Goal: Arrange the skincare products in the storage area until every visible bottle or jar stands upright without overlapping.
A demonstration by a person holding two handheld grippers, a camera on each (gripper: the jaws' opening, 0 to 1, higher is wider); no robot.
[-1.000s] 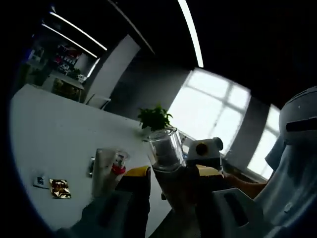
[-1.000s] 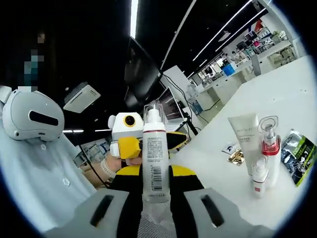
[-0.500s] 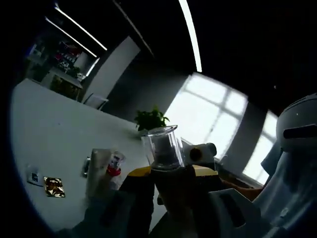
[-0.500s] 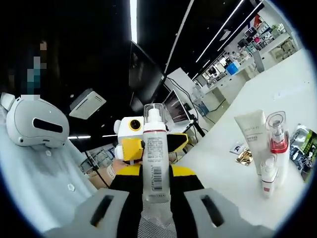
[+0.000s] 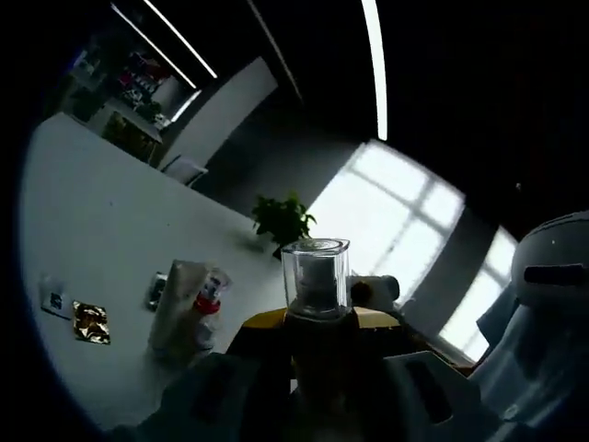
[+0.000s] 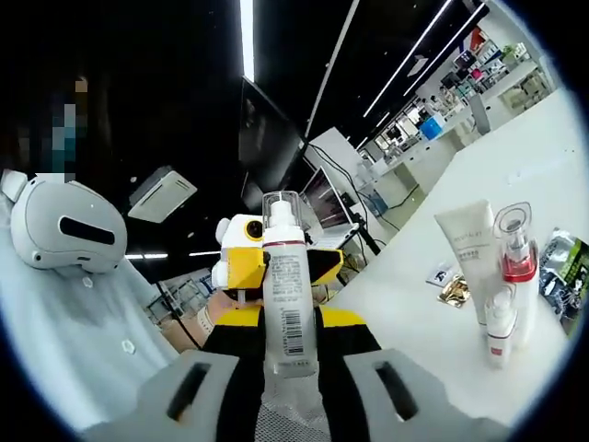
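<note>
Right gripper view, tube [image 6: 467,253] beside pump bottle [image 6: 513,253], sachets [image 6: 444,282] near

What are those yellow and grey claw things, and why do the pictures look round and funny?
A person holds a grabbing tool in each hand. Each tool has two jaws and a small camera with a bulging lens, which makes the pictures round.

The left gripper view looks along the left gripper, shut on a clear-capped bottle. The right gripper view looks along the right gripper, shut on a white pump bottle with a barcode. Both bottles are in the air.

On the white table stand a white tube, a pump bottle with a red collar and a small white bottle. A gold sachet and a dark green packet lie flat nearby.
</note>
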